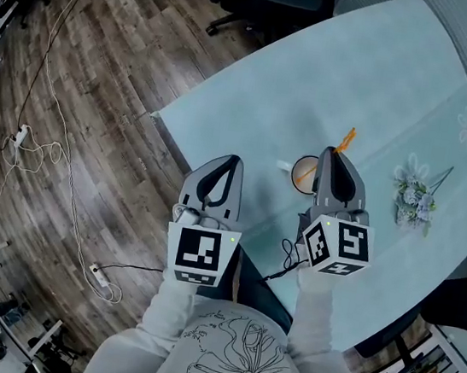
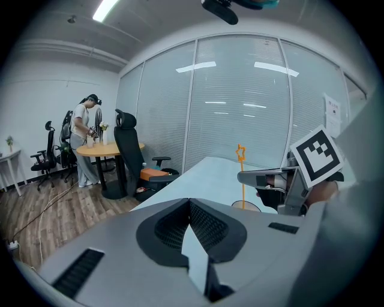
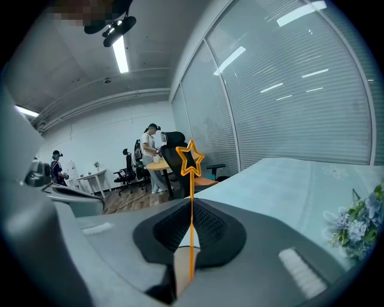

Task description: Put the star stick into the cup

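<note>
An orange star stick (image 3: 191, 160) stands upright between the tips of my right gripper (image 3: 192, 205), which is shut on its thin stem. The stem's lower end reaches down into a round cup (image 1: 303, 173) with a tan inside, standing on the pale blue table (image 1: 334, 83). In the head view the right gripper (image 1: 331, 155) hangs just right of the cup, and the star (image 1: 348, 137) pokes out past its tip. My left gripper (image 1: 233, 163) is shut and holds nothing, near the table's left edge. From the left gripper view, the stick (image 2: 241, 174) rises from the cup (image 2: 246, 207).
A small bunch of pale artificial flowers (image 1: 412, 198) lies on the table right of the cup. A black office chair (image 1: 263, 5) stands past the far end. White cables (image 1: 44, 150) trail over the wooden floor on the left. People stand at a far round table (image 2: 105, 150).
</note>
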The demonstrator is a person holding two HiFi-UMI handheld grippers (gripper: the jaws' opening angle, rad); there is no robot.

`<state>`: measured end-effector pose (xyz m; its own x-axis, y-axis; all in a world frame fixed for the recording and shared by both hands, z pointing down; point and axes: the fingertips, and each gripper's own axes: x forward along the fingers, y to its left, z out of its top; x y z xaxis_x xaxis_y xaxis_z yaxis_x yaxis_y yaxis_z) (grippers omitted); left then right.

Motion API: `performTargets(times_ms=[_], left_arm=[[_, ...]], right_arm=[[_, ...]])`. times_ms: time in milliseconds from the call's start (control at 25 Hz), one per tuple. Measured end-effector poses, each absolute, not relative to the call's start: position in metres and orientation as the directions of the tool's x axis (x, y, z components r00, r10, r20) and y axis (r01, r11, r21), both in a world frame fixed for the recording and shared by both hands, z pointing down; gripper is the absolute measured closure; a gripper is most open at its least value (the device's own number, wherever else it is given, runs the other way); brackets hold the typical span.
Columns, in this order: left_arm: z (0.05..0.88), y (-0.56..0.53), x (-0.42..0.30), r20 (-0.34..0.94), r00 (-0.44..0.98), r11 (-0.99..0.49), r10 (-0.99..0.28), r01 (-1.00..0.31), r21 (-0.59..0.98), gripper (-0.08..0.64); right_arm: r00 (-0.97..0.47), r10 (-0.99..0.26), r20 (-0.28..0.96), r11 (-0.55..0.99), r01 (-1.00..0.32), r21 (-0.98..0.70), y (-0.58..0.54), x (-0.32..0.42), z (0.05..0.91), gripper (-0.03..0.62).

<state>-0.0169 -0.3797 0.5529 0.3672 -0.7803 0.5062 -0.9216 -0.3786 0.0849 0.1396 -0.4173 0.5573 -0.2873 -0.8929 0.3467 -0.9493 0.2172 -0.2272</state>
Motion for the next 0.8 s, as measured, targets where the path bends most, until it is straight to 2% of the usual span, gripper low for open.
performTargets(times_ms=[440, 800], left_arm=[[0.555, -0.378, -0.024, 0.508, 0.36, -0.366, -0.783, -0.926, 0.092, 0.554], [0.53, -0.382, -0.031, 0.457, 0.365, -0.366, -0.811, -0.926, 0.09, 0.554]], right_arm=[[-0.268, -0.887, 0.377, 0.197, -0.956, -0.217, -0.42, 0.139, 0.568, 0.538], [-0.238, -0.915, 0.325, 0.172, -0.96, -0.219, -0.409, 0.139, 0.539, 0.528]])
